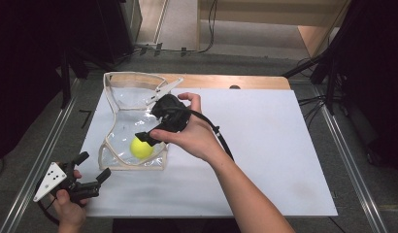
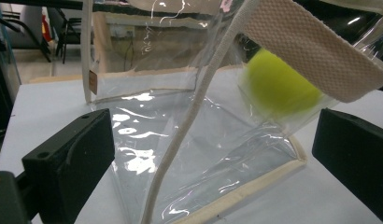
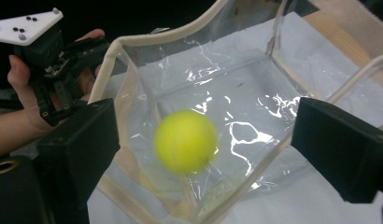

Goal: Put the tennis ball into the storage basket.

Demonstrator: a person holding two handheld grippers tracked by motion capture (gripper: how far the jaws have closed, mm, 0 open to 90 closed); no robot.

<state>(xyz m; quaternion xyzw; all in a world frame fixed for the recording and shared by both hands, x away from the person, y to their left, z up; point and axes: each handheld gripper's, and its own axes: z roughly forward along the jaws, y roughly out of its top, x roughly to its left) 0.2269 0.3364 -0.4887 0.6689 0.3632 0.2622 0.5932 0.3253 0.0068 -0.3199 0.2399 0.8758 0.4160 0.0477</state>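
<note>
High view first: a clear plastic bag (image 1: 134,121) with cream fabric trim lies on the white sheet covering the table (image 1: 265,145), its mouth gaping upward, and everything else is best placed against that bag. A yellow-green ball (image 1: 141,148) sits inside it, at the end nearest the person, close to the bottom seam. The right hand-held gripper (image 1: 151,130) hangs directly over the bag's near end, just above the ball, tilted down into the opening. Its jaws stand wide apart with nothing between them, and the ball below looks blurred, so I judge the ball is dropping or settling inside the bag, not gripped.

Right gripper view looks straight down past its two black jaws onto the ball (image 3: 186,141), which lies against the clear wall of the bag (image 3: 255,84); the spread jaws flank it without touching.

The left hand-held gripper (image 1: 92,170) waits off the bag's near left corner, low over the table, pointed at the bag but apart from it. Left gripper view shows its jaws wide too, framing the bag's corner seam (image 2: 255,186) and a cream strap (image 2: 315,56) without pressing either. It seems parked there ready to steady the bag's rim or lift the strap, leaving the mouth free for the other hand.
</note>
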